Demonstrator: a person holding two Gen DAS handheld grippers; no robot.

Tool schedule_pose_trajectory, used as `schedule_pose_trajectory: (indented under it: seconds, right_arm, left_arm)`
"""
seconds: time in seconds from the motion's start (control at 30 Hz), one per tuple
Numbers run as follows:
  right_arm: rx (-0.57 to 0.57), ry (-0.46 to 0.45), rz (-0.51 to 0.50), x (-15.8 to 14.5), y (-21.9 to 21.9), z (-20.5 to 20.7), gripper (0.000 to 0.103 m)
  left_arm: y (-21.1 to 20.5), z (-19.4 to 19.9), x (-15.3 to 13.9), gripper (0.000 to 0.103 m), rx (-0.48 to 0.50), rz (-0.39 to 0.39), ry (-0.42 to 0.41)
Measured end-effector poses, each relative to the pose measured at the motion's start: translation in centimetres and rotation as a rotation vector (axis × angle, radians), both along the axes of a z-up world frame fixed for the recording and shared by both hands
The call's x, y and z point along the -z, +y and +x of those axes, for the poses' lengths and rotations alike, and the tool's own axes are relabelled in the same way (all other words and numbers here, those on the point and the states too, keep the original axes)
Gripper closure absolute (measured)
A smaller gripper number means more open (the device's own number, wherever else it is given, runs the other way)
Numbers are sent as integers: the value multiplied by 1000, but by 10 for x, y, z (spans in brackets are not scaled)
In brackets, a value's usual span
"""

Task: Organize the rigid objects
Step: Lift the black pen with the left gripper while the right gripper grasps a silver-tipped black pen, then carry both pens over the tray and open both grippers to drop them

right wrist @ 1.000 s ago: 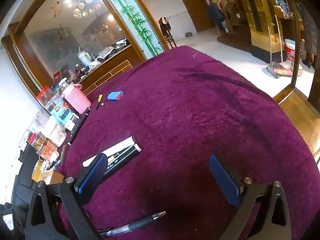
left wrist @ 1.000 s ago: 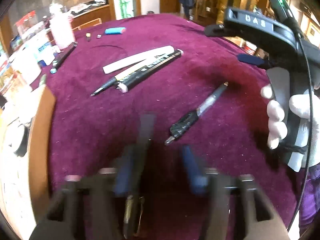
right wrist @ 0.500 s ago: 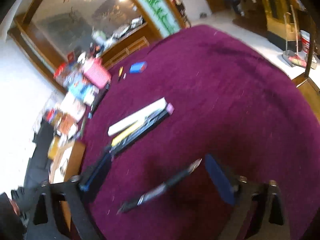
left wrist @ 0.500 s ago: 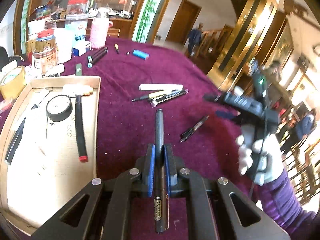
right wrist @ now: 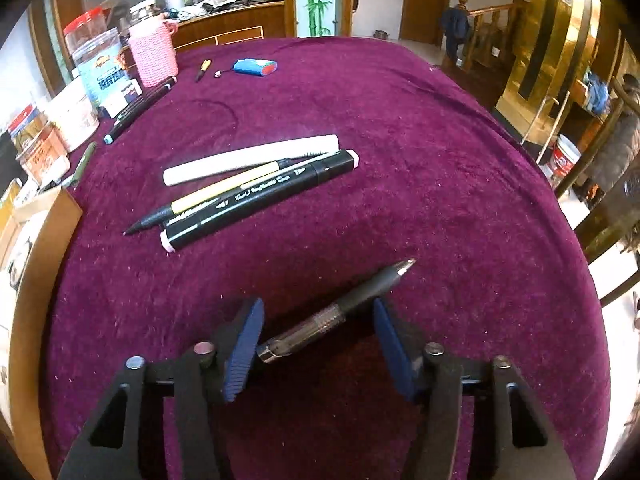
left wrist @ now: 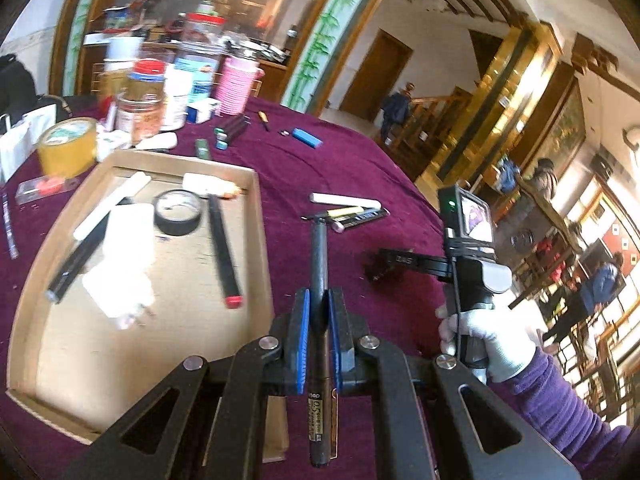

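Purple cloth (right wrist: 400, 128); three pens (right wrist: 256, 176) grouped, one gel pen (right wrist: 340, 312) apart

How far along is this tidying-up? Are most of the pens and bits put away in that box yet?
Partly. The cardboard tray already holds a tape roll, a red-tipped marker and other pieces. The left gripper is shut on a dark pen. The right gripper has just been closing around a clear-barrelled pen, which lies between its jaws on the cloth. A white stick, yellow pen and black marker are left.
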State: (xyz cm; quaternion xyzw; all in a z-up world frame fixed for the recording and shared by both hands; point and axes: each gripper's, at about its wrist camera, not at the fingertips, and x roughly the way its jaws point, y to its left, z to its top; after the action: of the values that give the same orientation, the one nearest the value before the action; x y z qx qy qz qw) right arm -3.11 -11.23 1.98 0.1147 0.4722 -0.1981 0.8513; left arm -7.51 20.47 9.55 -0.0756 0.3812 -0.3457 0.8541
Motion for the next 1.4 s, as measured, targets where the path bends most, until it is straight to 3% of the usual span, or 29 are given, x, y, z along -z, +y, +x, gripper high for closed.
schedule_pose_trajectory:
  seconds: [0.1,0.2,0.43,0.6,0.8,1.03,1.23,1.4]
  right_arm:
    - [2,-26,12,-5,-7,-3,83]
    - [1,-62,104,-6,-19,-13,91]
    - [-37,-168,289,-16,-20,-34,91]
    - [-143,-235,403,-35,8,-43,91]
    - [-295,-262,522,-56,58,-32,91]
    - [-433,-222,630,-65,119,-7,91]
    - [-504,-147,601,-56,170,18,90]
    - [-520,-88,532,-41,195,38,90]
  left_arm:
    - [13,-1,-1,94,-23,-10,-2]
    - [25,1,1,94,-44,-16,3]
    - [52,13,9,94,-105,-19,34]
    - [63,22,17,94,-139,-6,76]
    - [57,35,28,94,-142,39,125]
    - [43,61,37,94,-152,105,174]
    - [35,78,46,94,-175,152,197]
    - [42,74,41,91,-200,134,174]
